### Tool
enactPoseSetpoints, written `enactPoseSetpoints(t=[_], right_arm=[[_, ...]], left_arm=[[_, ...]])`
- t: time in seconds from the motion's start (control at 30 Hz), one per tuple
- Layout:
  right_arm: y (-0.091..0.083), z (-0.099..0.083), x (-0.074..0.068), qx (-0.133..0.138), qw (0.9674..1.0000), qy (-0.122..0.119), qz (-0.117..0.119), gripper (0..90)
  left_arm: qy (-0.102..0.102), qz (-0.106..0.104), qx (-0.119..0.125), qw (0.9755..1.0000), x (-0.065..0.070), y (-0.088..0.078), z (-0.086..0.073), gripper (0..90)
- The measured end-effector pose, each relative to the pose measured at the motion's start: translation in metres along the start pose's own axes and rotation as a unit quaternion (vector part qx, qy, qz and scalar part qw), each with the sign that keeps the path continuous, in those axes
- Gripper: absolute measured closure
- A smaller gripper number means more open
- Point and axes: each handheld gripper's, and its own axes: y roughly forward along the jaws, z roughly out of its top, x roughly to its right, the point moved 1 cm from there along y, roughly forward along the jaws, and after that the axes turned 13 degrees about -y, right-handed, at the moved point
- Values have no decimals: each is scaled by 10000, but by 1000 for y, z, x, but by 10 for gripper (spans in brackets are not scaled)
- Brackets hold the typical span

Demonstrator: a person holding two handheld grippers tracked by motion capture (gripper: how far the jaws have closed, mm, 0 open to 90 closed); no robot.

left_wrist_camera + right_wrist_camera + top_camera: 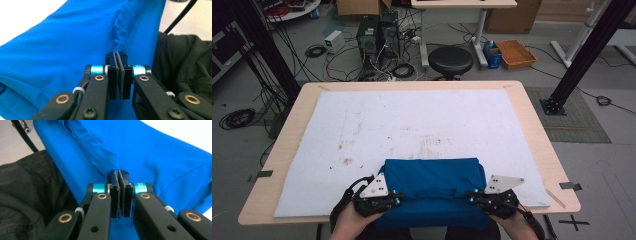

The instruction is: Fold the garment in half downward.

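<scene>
Your left claw is clamped on a bunched fold of the blue garment at its left near corner, jaws pressed together with cloth pinched between them in the left gripper view. Garment lies folded at the near edge of the white mat on the table, its front edge draped over toward you. Your right claw is likewise closed tight on a fold at the right near corner.
</scene>
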Motion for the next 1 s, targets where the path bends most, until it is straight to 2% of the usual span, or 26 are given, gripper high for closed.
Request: enactPoseSetpoints(t=[0.1,0.23,0.33,0.4,0.53,0.63,0.7,0.8,0.83,0.9,0.97,1.0], right_arm=[[-3,-3,-1,-26,10000,-6,-21,838],[-9,-6,1,57,9999,40,-107,800],[-13,-6,7,145,9994,181,-268,741],[-16,-6,15,210,9983,333,-420,698],[-18,-4,40,364,9929,759,-844,628],[-17,-6,63,464,9858,1196,-1083,587],[-13,-6,77,477,9810,1421,-1229,579],[-5,-5,90,465,9755,1678,-1344,554],[-2,-4,93,438,9746,1730,-1355,554],[5,-2,96,405,9735,1793,-1359,553],[12,0,98,355,9729,1837,-1359,553],[15,1,98,321,9724,1880,-1347,544]], left_arm=[[47,-25,-77,10000,3,0,-3,791],[-53,54,23,10000,2,-3,-4,694],[-259,191,194,9993,-6,-6,0,616],[-433,356,395,9976,-15,-9,5,576],[-855,763,772,9904,-37,-14,16,525],[-1292,948,1023,9818,-57,-14,23,477],[-1463,1043,1066,9779,-69,-14,26,473],[-1628,1231,1060,9732,-82,-10,28,464],[-1672,1288,1043,9719,-85,-8,29,452],[-1749,1367,1000,9699,-90,-6,28,445],[-1799,1408,963,9688,-93,-4,28,445],[-1807,1409,926,9690,-94,-3,28,445]])
